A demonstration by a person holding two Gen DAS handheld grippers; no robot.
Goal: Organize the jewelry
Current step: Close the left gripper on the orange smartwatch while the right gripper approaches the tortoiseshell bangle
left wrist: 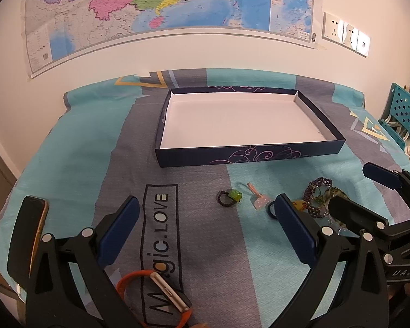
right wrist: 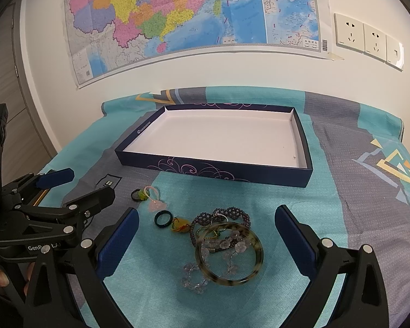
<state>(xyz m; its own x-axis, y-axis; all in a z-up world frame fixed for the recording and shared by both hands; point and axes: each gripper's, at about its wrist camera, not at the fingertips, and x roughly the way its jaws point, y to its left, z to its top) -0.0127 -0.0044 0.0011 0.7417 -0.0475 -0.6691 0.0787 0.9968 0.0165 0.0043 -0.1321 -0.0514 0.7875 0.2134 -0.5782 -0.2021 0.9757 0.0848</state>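
A shallow navy box (left wrist: 248, 154) with a white floor sits on the bedspread, with nothing inside it. In front of it lies a cluster of jewelry: a tortoiseshell bangle (right wrist: 232, 281), a purple beaded bracelet (right wrist: 233, 211), a clear crystal bracelet (right wrist: 187, 280), a dark ring (right wrist: 156, 219), an amber pendant (right wrist: 181, 225), a pink pendant (right wrist: 157, 205) and a green-bead ring (right wrist: 140, 194). My right gripper (right wrist: 206, 211) hovers open over the bangle pile. My left gripper (left wrist: 206, 199) is open, low over the cloth, just short of the green-bead ring (left wrist: 230, 196) and pink pendant (left wrist: 259, 201).
A phone (left wrist: 31, 235) lies at the left edge of the cloth and an orange-strap watch (left wrist: 161, 292) lies under the left gripper. The box (right wrist: 213, 170) stands close to a wall with a map. A teal chair (left wrist: 404, 109) is at the right.
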